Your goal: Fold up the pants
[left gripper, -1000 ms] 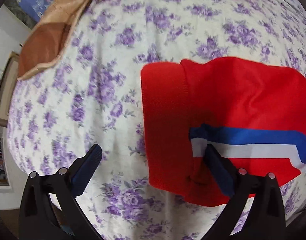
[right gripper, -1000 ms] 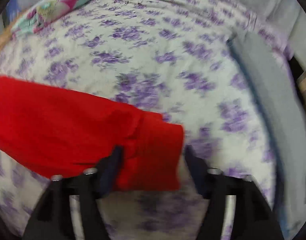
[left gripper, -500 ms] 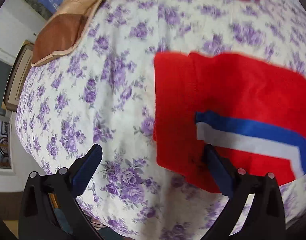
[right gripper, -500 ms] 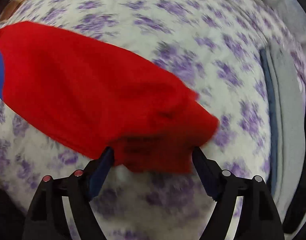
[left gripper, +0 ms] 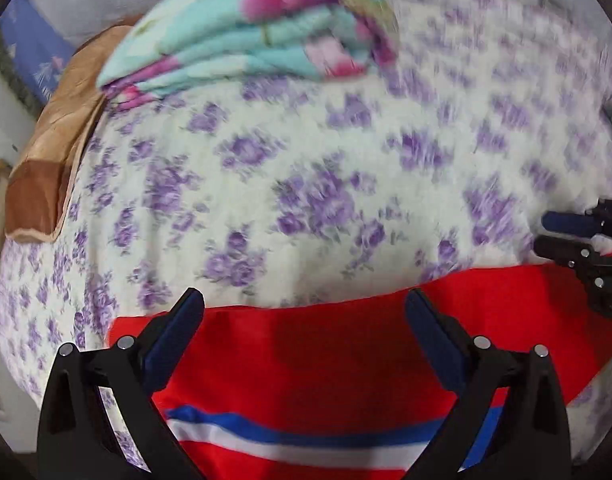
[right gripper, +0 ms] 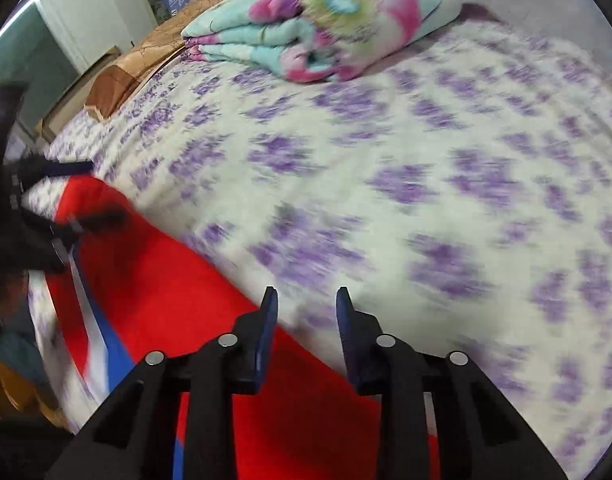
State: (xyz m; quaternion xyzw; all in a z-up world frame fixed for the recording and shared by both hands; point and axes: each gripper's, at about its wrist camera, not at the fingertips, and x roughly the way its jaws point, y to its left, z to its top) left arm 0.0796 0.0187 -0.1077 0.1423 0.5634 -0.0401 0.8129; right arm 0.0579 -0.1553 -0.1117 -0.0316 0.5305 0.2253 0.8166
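Right gripper [right gripper: 306, 300] closing on nothing, red knit pants [right gripper: 194, 304] with blue-white stripe just beneath; left gripper [left gripper: 306, 304] gapes empty (square both edges first).

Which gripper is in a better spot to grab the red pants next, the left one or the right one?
Probably the left gripper. Its fingers stand wide apart over the far edge of the red pants, with red cloth filling the gap. The right gripper has narrower, closing jaws at the pants' edge, mostly over the flowered bedsheet, with nothing pinched.
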